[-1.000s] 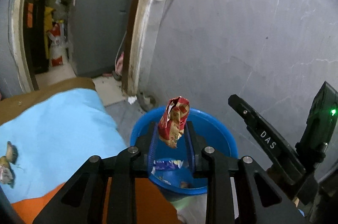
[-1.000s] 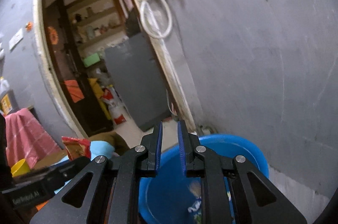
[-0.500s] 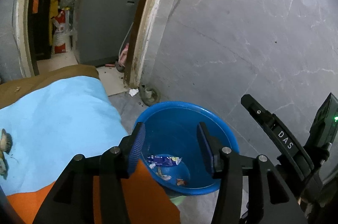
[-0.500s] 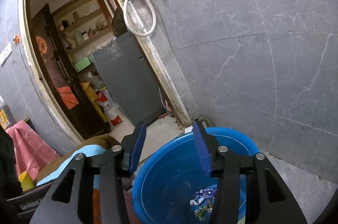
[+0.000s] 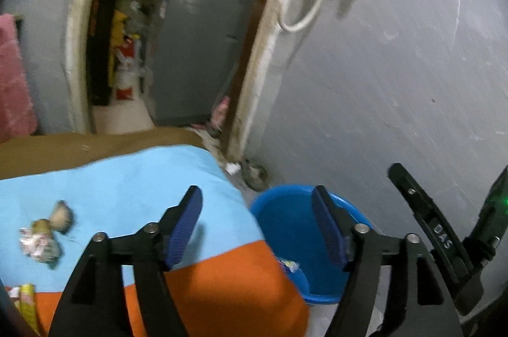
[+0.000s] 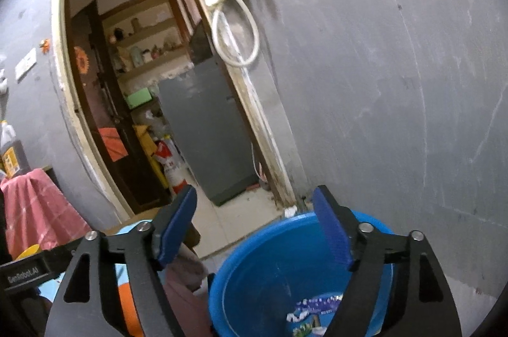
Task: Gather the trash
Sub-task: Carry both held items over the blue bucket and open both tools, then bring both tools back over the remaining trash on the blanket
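Left gripper (image 5: 257, 225) jaws spread wide, nothing between them. Lower left: blue-and-orange cloth (image 5: 133, 187) carries crumpled scraps (image 5: 43, 238), open space above. Lower right: blue tub (image 5: 292, 229) mouth unobstructed, hemmed by grey wall (image 5: 397, 83) behind and right gripper (image 5: 438, 238) at right edge.

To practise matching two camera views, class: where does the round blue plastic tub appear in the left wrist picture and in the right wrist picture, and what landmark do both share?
Left wrist view: the round blue plastic tub sits lower right of centre, on the floor beside the cloth-covered surface.
Right wrist view: the tub fills the bottom centre, with wrappers inside.
Shared landmark: the white hose loop hanging on the grey wall beside the doorway.
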